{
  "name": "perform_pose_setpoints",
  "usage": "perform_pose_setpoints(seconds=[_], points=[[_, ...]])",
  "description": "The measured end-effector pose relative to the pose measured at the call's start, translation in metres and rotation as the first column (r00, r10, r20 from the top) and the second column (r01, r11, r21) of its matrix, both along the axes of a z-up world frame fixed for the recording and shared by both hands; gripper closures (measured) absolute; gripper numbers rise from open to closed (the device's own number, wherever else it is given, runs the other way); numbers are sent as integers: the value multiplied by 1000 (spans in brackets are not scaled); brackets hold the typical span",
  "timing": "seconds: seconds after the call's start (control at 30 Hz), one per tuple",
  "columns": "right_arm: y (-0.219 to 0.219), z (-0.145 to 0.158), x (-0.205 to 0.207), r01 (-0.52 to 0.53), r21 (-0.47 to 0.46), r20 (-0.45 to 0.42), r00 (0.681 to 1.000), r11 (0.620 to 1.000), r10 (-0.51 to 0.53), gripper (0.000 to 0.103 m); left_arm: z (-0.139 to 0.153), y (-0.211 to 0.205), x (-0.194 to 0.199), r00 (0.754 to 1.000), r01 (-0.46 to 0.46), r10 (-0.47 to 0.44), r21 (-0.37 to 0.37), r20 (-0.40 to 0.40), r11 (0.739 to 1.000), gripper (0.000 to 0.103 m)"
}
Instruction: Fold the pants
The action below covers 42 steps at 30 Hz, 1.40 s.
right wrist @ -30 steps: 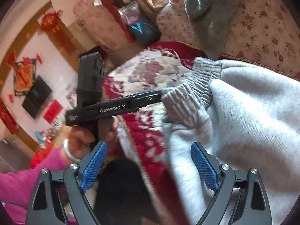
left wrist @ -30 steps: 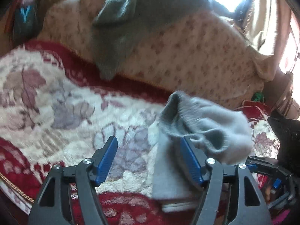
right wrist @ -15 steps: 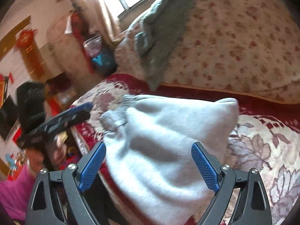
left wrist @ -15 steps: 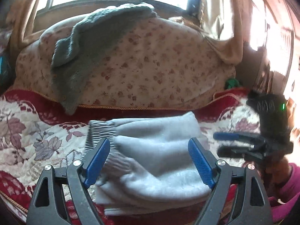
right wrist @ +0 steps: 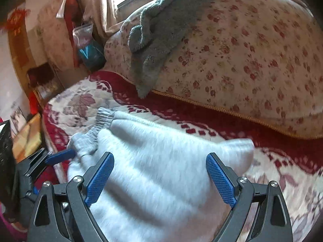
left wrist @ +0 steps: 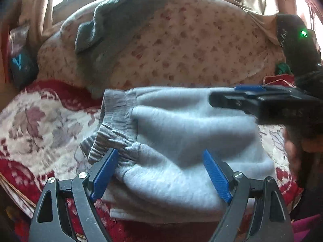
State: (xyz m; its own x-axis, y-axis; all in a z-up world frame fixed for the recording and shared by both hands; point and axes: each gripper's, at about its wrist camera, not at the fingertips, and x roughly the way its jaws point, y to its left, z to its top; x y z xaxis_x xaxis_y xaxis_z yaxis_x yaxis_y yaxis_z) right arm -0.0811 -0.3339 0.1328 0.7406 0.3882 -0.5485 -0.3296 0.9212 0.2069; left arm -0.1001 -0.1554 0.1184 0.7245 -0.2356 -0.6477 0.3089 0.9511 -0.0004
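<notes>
The light grey pants lie folded in a thick bundle on the red floral blanket, with the ribbed waistband at the left end. My left gripper is open over the bundle's near edge, and its blue pads do not press the cloth. My right gripper is open too and hovers over the same bundle. In the left wrist view the right gripper reaches in from the right, above the far edge. In the right wrist view a left gripper fingertip shows beside the waistband.
A big floral cushion stands behind the pants, with a dark grey garment draped over it. A blue bag and a wooden cabinet are at the far left. A bright window sits behind. A hand holds the right gripper.
My left gripper has let go of the waistband, opened wider and swung round to face the bundle. The right gripper has turned from the room toward the cushion, and the pants now lie folded flat.
</notes>
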Motion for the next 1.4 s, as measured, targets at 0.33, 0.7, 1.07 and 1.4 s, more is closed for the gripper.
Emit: perform_pose_setpoints(seconds=[0.33,0.7,1.07,1.4], points=[[53,-18,55,-91,-236,2,996,968,94,47,-12,27,-6,999,-47,47,-74,-5,996,45],[24,-56,106,-59,-118,-154,987,991,40,27,-28,26,-1,996,-85,83,-109,-29,990,44],[-8,-17,36,19,15,-78,997,1000,-18,8,-2,17,-11,986,-164,162,-68,-29,984,22],[-40,-23,-22,143,73,-108,985,987,-135,0,18,-9,-14,981,-189,190,-45,25,981,15]])
